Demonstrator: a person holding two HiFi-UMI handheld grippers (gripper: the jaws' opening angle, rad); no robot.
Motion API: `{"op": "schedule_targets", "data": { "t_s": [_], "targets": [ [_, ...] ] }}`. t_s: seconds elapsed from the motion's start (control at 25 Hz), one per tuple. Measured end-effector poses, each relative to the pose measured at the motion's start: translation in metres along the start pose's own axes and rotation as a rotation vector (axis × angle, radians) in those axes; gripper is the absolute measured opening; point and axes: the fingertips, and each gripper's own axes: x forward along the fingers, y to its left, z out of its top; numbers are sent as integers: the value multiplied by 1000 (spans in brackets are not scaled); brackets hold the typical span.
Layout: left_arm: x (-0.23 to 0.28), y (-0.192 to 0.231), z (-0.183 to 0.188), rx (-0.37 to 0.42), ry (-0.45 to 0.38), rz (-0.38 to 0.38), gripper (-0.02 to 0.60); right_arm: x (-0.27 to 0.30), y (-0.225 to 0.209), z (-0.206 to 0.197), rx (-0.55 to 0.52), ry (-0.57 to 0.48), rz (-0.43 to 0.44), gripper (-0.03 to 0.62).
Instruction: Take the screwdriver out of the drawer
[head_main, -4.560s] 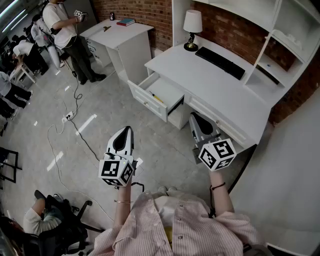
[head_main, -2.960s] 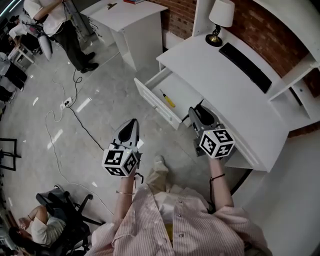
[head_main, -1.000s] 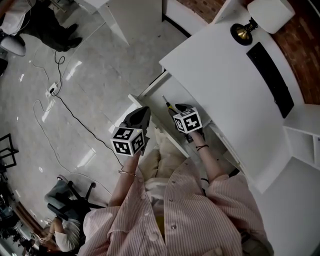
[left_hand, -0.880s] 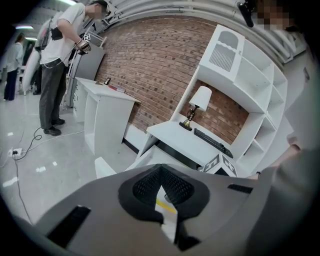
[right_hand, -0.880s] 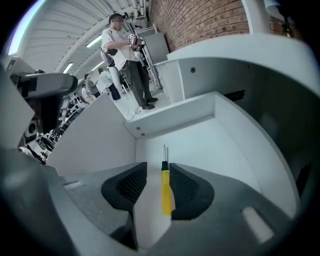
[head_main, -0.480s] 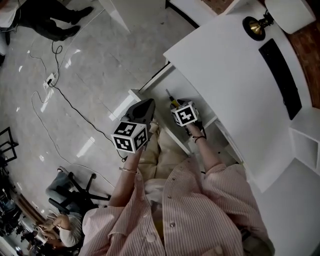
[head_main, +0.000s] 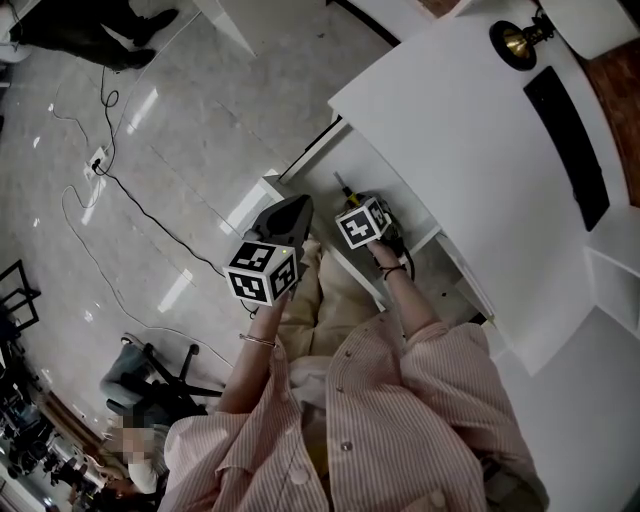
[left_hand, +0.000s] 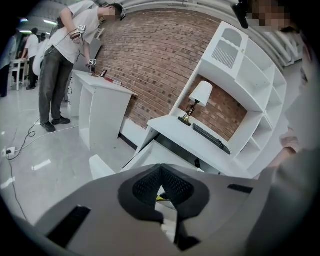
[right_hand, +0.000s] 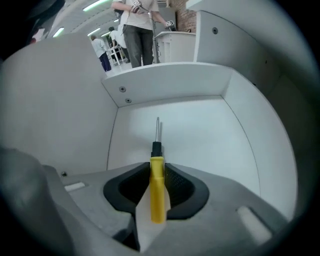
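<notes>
A screwdriver (right_hand: 157, 186) with a yellow handle and a thin metal shaft lies on the floor of the open white drawer (right_hand: 205, 131). My right gripper (right_hand: 157, 167) points steeply down into the drawer; its jaws have just been closing and the dark pads now touch both sides of the handle. In the head view the right gripper (head_main: 354, 208) hides most of the screwdriver (head_main: 343, 186), leaving only its far end showing. My left gripper (head_main: 296, 207) hovers over the drawer's front edge (head_main: 268, 187). Seen in its own view, the left gripper (left_hand: 161, 168) is shut on nothing.
The white desk (head_main: 450, 120) above the drawer carries a lamp (head_main: 515, 40) and a black keyboard (head_main: 565, 140). A cable (head_main: 120, 180) runs over the grey floor at left. A chair (head_main: 150, 375) stands at lower left. Another person (left_hand: 62, 75) stands by a second white table.
I have come up to the desk. In the last second my right gripper sank into the drawer and its jaws came in round the screwdriver's handle. The left gripper hardly moved.
</notes>
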Motion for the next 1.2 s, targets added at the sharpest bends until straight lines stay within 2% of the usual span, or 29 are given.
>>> {"op": "schedule_targets", "data": {
  "t_s": [0.16,0.52,0.84,1.2],
  "targets": [
    [0,3,0,6,6,-4,0,2,1,-1,-17,20,-24,86],
    [-7,5,-1,22,11,-14,0,-2,-2,-3,11,23,-16,80],
    [-16,3,1,49,7,-33,0,-35,2,17,33,-86,-9,80],
    [-26,-13,13,96,-27,-72,0,-85,5,36,51,-254,28,80]
  ]
}}
